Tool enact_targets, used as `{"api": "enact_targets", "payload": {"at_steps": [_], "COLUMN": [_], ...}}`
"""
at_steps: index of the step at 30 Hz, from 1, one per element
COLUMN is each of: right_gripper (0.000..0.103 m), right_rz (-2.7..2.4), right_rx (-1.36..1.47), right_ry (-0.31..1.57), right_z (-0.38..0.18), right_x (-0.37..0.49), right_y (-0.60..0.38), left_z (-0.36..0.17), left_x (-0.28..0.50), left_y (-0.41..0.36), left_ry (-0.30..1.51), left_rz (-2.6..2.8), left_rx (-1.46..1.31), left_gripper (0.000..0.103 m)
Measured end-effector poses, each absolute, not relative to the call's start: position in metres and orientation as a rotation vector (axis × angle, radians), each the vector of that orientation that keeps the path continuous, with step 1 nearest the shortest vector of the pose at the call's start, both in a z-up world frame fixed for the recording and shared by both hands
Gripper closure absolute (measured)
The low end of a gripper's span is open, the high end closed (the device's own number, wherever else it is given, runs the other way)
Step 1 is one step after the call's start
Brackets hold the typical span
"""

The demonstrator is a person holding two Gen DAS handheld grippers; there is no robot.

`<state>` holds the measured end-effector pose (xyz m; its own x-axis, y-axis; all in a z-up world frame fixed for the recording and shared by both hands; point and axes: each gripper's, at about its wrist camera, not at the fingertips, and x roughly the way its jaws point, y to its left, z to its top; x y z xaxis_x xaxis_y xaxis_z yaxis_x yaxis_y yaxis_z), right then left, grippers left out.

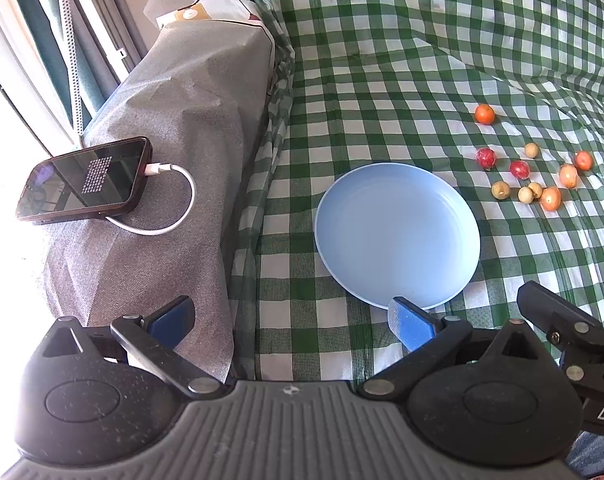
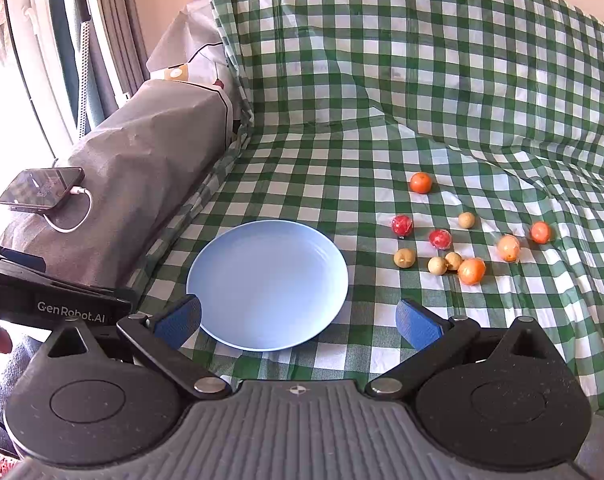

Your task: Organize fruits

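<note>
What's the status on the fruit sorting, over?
Left gripper and right gripper both open, empty. Blue plate empty; fruits scattered on the checked cloth beside it. Nothing in the way.

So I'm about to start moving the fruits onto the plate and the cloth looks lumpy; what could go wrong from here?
1. The small round fruits lie on a wrinkled checked cloth; a nudge from the open right gripper could roll them away.
2. Three fruits touch in a cluster beside the orange fruit, so closing on one may push its neighbours.
3. The blue plate rests on soft cloth and might tilt when loaded.
</note>
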<state>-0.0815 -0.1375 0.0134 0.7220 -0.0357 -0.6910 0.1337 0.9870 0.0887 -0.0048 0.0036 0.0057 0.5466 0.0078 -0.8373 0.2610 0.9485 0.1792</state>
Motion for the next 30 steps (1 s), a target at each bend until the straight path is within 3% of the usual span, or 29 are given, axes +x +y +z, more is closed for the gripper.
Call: {"api": "enact_targets", "payload": {"at_steps": [30], "right_gripper": [0.0], "right_rz": [-0.12], "right_rx": [0.189], "right_ry": [0.735], "right_z": [-0.002], "right_x": [-0.084], "right_y": [-0.147], "left_z": [0.005], "left_x": [0.0], "left_y": [-0.004], "left_ry": [1.017], "left_rz": [-0.165], "left_rx": [0.268], "left_gripper": [0.0]}}
